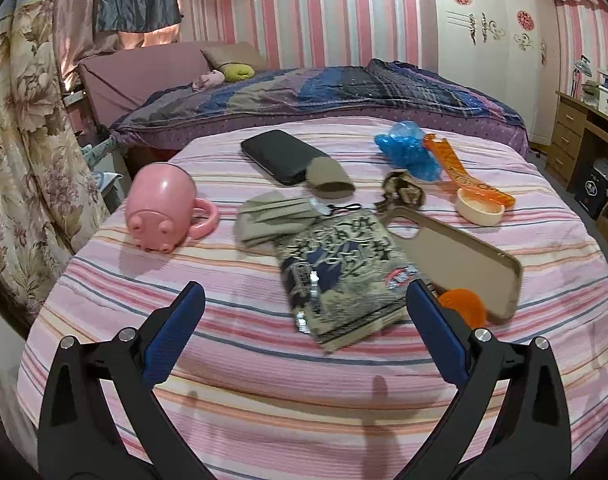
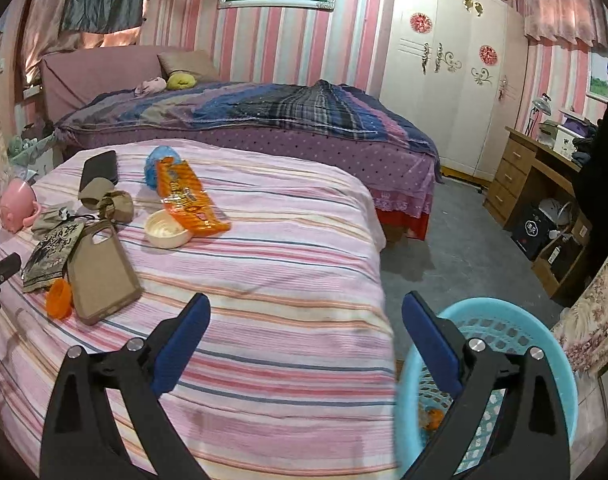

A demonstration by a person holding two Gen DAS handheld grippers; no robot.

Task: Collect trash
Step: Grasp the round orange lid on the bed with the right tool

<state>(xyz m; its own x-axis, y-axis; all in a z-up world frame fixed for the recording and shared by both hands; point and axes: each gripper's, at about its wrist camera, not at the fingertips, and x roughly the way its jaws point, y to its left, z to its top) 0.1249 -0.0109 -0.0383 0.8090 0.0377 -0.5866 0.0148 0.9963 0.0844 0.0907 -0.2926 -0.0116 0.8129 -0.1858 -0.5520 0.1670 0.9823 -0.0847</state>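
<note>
**Inventory: striped bed, trash items and basket**

- Left gripper (image 1: pixel 305 300): fingers spread wide, nothing between them, hovering over the bed (image 1: pixel 264 360) just short of the tan snack packet (image 1: pixel 343 276).
- Right gripper (image 2: pixel 305 312): fingers standing wide with nothing between them, over the bed's near corner; its right finger overlaps the blue basket (image 2: pixel 543 320).
- Blue basket: on the floor beside the bed; a small orange item (image 2: pixel 433 418) lies inside.
- Tan snack packet: flat on the bedspread, its far edge touching a folded khaki cloth (image 1: pixel 272 216).
- Phone case (image 1: pixel 459 256): tan, open side up, overlapping the packet's right edge.
- Orange cap (image 1: pixel 463 304): tucked against the case's near end.
- Orange wrapper (image 1: pixel 459 172): long, with a cream bowl (image 1: pixel 479 208) touching its near end.
- Blue plastic bag (image 1: pixel 407 148): crumpled, just behind the wrapper.
- Pink pig mug (image 1: pixel 164 204): tipped over, handle to the right, at the left edge.
- Black phone (image 1: pixel 280 156): far side, with a tan sock (image 1: pixel 329 180) over its corner.
</note>
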